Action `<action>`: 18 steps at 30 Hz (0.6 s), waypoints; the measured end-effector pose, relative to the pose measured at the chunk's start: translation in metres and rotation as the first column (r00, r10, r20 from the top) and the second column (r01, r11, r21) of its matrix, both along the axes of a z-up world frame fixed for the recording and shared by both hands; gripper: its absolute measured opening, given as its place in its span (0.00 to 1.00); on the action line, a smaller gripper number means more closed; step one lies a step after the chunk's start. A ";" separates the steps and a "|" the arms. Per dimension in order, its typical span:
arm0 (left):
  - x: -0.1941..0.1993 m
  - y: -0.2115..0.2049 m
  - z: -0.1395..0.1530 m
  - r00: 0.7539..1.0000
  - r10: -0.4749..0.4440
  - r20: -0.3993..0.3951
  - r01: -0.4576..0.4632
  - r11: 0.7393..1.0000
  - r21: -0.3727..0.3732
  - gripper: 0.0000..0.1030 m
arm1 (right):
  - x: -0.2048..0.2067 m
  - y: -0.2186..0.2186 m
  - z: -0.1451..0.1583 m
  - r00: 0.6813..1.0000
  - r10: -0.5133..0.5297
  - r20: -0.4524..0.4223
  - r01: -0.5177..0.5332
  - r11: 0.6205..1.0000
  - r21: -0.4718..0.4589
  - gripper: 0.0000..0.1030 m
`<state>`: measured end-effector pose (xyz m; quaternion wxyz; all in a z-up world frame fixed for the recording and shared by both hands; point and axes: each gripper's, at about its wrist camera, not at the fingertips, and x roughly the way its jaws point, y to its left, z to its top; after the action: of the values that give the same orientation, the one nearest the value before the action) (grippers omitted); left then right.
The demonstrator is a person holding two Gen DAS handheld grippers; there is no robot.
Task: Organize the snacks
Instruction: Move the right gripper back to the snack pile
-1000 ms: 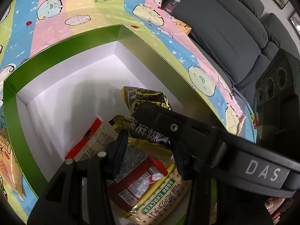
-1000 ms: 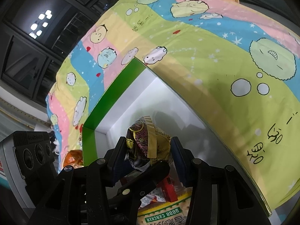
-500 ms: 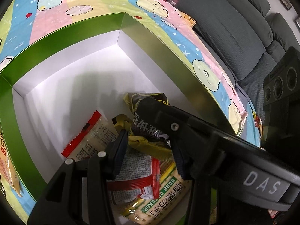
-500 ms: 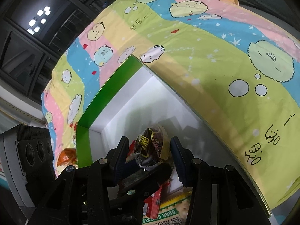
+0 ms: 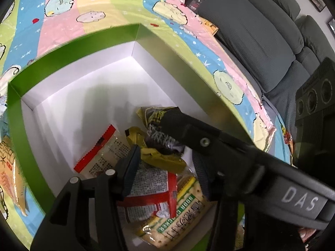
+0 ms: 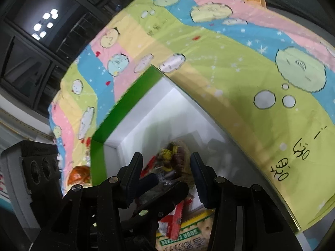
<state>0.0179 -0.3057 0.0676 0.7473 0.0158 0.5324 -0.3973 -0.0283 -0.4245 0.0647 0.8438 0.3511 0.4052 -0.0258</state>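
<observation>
A green box with white inner walls stands on a cartoon-print cloth. Several snack packets are piled in its near corner. My right gripper is shut on a dark and yellow snack packet, which looks blurred and low inside the box. In the left wrist view one of its fingers lies across that packet. My left gripper hovers over the pile with its jaws opening. A red-and-white packet and a crumpled yellow packet lie between and below the pads, which do not press on them. A soda cracker packet lies nearest.
The cloth surrounds the box. A grey sofa runs along the far right. An orange packet lies outside the box's left wall. A black unit with round lenses sits at the right. The box's far half shows only white floor.
The dark and yellow packet has sunk lower into the box with my right gripper. My left jaws stand slightly wider, and the red-and-white packet lies flatter on the pile.
</observation>
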 end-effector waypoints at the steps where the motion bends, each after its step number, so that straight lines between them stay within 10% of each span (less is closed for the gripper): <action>1: -0.001 0.004 0.005 1.000 0.003 0.007 -0.003 1.000 -0.006 0.53 | -0.003 0.001 0.004 1.000 0.003 0.014 -0.003 1.000 -0.001 0.48; 13: -0.037 0.121 0.071 0.965 0.193 0.175 -0.172 0.977 -0.125 0.84 | -0.033 0.037 0.044 0.978 0.127 0.167 -0.132 0.991 0.014 0.73; 18: -0.047 0.190 0.081 0.912 0.356 0.202 -0.328 0.931 -0.163 0.89 | -0.034 0.073 0.056 0.970 0.181 0.164 -0.177 0.983 -0.038 0.75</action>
<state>-0.0288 -0.1159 0.1486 0.8609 -0.0794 0.4115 -0.2885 -0.0622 -0.3518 0.1204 0.8775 0.3044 0.3627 0.0753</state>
